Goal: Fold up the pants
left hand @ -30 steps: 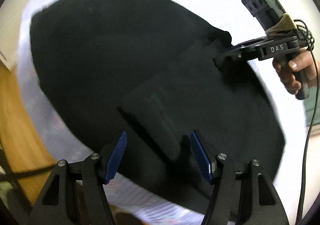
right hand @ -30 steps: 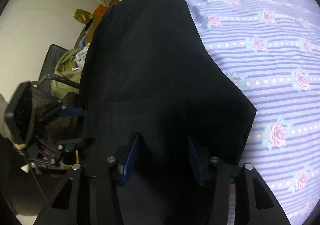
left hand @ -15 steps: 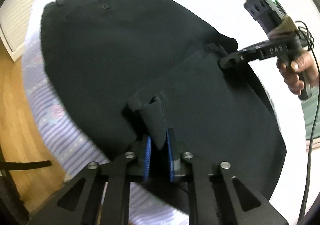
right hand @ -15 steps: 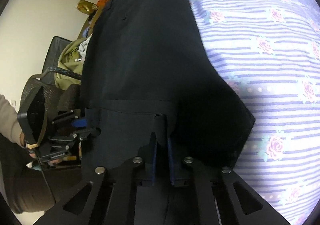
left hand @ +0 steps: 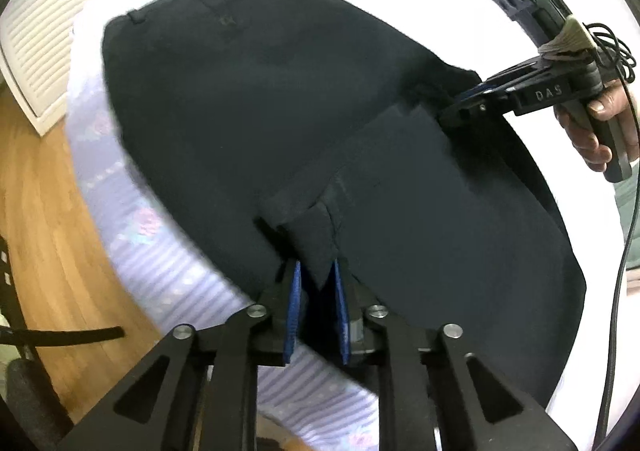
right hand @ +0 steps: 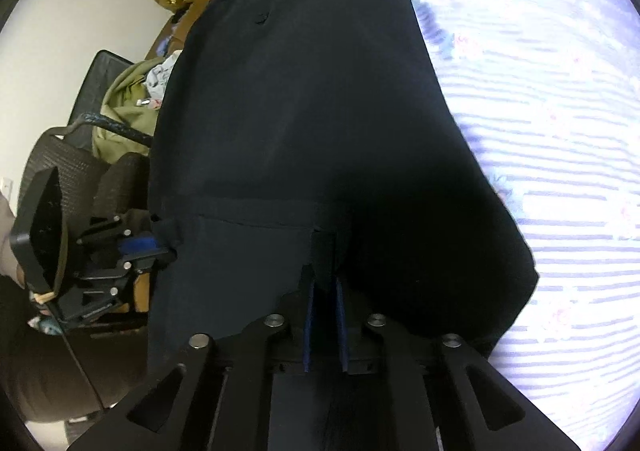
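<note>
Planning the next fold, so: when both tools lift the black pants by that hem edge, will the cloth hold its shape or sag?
Probably sag. The black pants already pucker into a soft peak where the left tool pinches them. The hem between it and the right tool lies limp, so it will likely droop. The bedsheet looks smooth, so the cloth may slide.

The pants (left hand: 320, 111) are black matt cloth. The bed sheet (right hand: 560, 131) is soft striped cotton-like cloth. The floor (left hand: 44, 211) is smooth, slightly glossy wood.
</note>
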The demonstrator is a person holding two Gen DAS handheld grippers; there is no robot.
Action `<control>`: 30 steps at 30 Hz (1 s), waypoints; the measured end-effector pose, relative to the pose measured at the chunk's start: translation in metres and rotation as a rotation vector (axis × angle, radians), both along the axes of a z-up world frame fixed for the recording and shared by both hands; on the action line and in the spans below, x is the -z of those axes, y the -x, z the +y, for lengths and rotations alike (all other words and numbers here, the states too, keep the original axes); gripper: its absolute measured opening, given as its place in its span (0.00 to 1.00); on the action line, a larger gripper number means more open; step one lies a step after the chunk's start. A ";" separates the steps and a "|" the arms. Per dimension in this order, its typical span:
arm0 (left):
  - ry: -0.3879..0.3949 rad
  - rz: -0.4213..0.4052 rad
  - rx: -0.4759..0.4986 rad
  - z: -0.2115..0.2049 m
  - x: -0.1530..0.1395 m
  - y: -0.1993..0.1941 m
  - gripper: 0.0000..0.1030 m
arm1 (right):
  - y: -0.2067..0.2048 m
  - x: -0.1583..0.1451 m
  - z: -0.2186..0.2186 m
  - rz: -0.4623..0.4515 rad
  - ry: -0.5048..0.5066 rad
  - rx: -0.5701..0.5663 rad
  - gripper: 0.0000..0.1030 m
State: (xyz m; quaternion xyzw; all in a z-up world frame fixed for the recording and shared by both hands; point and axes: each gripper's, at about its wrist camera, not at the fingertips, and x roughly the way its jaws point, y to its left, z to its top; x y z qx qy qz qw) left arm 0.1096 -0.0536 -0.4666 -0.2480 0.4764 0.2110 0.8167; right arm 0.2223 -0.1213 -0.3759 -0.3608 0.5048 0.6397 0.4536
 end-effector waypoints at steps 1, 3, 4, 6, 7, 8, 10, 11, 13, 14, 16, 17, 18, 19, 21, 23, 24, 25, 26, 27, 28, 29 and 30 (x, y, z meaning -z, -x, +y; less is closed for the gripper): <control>0.000 -0.005 -0.002 0.002 -0.007 0.004 0.23 | 0.002 -0.008 -0.002 -0.043 -0.018 -0.005 0.26; -0.007 -0.013 0.002 0.010 -0.023 0.010 0.24 | 0.003 -0.024 -0.004 -0.083 -0.036 -0.006 0.30; -0.017 -0.020 0.007 0.017 -0.033 0.012 0.27 | 0.002 -0.033 -0.004 -0.096 -0.041 -0.007 0.32; -0.044 -0.044 -0.009 0.036 -0.055 0.015 0.41 | 0.003 -0.055 0.003 -0.104 -0.057 -0.023 0.34; -0.050 -0.059 -0.031 0.050 -0.063 0.014 0.51 | 0.001 -0.064 0.008 -0.104 -0.068 -0.033 0.39; -0.054 -0.080 -0.057 0.069 -0.070 0.015 0.56 | 0.000 -0.073 0.017 -0.111 -0.080 -0.042 0.43; -0.056 -0.119 -0.094 0.107 -0.079 0.013 0.66 | -0.010 -0.091 0.046 -0.110 -0.105 -0.052 0.57; -0.045 -0.141 -0.102 0.124 -0.079 0.010 0.67 | -0.014 -0.096 0.061 -0.110 -0.111 -0.055 0.58; -0.051 -0.144 -0.131 0.153 -0.074 0.005 0.68 | -0.020 -0.101 0.100 -0.112 -0.113 -0.057 0.58; -0.052 -0.131 -0.154 0.168 -0.069 0.002 0.68 | -0.020 -0.102 0.119 -0.114 -0.118 -0.060 0.58; -0.028 -0.125 -0.188 0.198 -0.062 0.011 0.68 | -0.020 -0.102 0.159 -0.110 -0.136 -0.071 0.58; -0.024 -0.121 -0.217 0.213 -0.059 0.012 0.68 | -0.024 -0.100 0.177 -0.103 -0.132 -0.078 0.58; -0.023 -0.111 -0.242 0.225 -0.056 0.013 0.68 | -0.025 -0.095 0.200 -0.094 -0.116 -0.089 0.58; -0.009 -0.104 -0.259 0.238 -0.052 0.011 0.68 | -0.025 -0.092 0.215 -0.090 -0.106 -0.096 0.58; 0.016 -0.063 -0.269 0.255 -0.042 0.008 0.68 | -0.020 -0.084 0.246 -0.074 -0.089 -0.114 0.58; 0.063 -0.028 -0.268 0.271 -0.028 0.000 0.68 | -0.017 -0.074 0.267 -0.064 -0.069 -0.129 0.58; 0.100 -0.023 -0.272 0.278 -0.020 -0.002 0.68 | -0.010 -0.065 0.280 -0.067 -0.048 -0.138 0.58; 0.131 -0.016 -0.280 0.281 -0.013 -0.004 0.68 | -0.006 -0.059 0.289 -0.066 -0.033 -0.144 0.58; 0.162 -0.013 -0.287 0.287 -0.006 -0.006 0.68 | -0.009 -0.055 0.297 -0.059 -0.019 -0.151 0.58; 0.185 -0.016 -0.292 0.289 0.000 -0.006 0.68 | -0.010 -0.049 0.305 -0.046 0.002 -0.156 0.58; 0.207 -0.022 -0.296 0.292 0.004 -0.006 0.68 | -0.014 -0.044 0.308 -0.033 0.018 -0.159 0.58; 0.230 -0.030 -0.297 0.297 0.008 -0.007 0.69 | -0.017 -0.039 0.311 -0.016 0.037 -0.163 0.58; 0.250 -0.042 -0.296 0.300 0.012 -0.009 0.72 | -0.018 -0.032 0.315 0.012 0.066 -0.171 0.58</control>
